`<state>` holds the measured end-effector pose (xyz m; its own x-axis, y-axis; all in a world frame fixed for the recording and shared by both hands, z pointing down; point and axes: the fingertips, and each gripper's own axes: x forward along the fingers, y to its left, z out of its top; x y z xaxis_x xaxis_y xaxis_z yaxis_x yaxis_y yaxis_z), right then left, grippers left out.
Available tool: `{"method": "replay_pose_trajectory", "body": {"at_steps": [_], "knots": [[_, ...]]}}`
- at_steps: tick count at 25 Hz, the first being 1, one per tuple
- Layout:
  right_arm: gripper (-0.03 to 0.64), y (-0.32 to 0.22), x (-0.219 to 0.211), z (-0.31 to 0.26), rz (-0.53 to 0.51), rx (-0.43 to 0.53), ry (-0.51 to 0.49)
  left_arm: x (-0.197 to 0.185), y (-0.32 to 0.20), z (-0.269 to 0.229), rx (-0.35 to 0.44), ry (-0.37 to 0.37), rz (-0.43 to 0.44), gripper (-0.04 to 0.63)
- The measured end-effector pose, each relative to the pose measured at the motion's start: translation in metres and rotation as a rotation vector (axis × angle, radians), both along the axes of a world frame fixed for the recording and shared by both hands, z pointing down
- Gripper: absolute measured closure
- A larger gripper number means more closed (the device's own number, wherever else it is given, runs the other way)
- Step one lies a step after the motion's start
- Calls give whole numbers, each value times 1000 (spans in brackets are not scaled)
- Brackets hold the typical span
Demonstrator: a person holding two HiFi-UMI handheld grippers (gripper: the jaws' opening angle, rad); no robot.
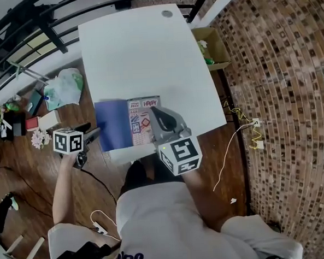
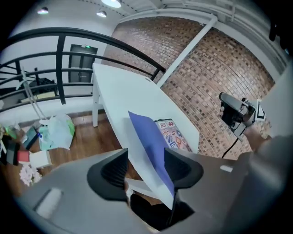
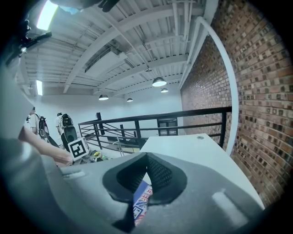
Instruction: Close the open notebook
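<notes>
Left gripper: jaws stand wide apart, and the blue cover of the notebook runs between them at a slant. It sits closer to the right-hand jaw and I see no pad pressing on it, so nothing is gripped. Right gripper: jaws together, holding nothing.

Risks, as I judge them:
- The cover is loose between open jaws. It may flop back flat, or slip out when the gripper swings, unless the jaws close or one jaw pushes it over.
- The right gripper sits over the printed half, so the cover would fold down onto it if it does not clear off first.
- The notebook lies right at the near edge of the desk. A sideways shove on the cover could drag the whole thing off toward the person.

Positions: the blue cover is the notebook's left half, with its outer edge reaching into the left gripper, which comes in from beyond the desk's left side. The printed half lies just under the right gripper's nose — whether it touches, I cannot tell. The rest of the desk is bare white out to the far edge.
</notes>
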<state>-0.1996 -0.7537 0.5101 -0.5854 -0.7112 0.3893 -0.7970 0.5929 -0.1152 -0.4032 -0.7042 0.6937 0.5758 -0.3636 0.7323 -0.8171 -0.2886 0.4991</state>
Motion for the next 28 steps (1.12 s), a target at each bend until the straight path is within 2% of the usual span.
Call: {"method": "replay_pose_trajectory", "body": {"at_steps": [2, 6, 10, 14, 20, 28], "knots": [[626, 0, 4, 4, 11, -4, 7, -1, 1, 7, 5, -17, -9, 381], [625, 1, 11, 10, 26, -12, 18, 3, 4, 17, -15, -8, -10, 437], [626, 2, 13, 12, 30, -15, 25, 6, 4, 19, -23, 9, -6, 542], [624, 5, 15, 14, 33, -23, 29, 11, 4, 12, -38, 85, -13, 571], [625, 4, 22, 9, 58, -12, 22, 47, -2, -37, -96, 293, -54, 578], [625, 0, 51, 1, 138, 4, 18, 115, -17, -82, -151, 431, -61, 578]]}}
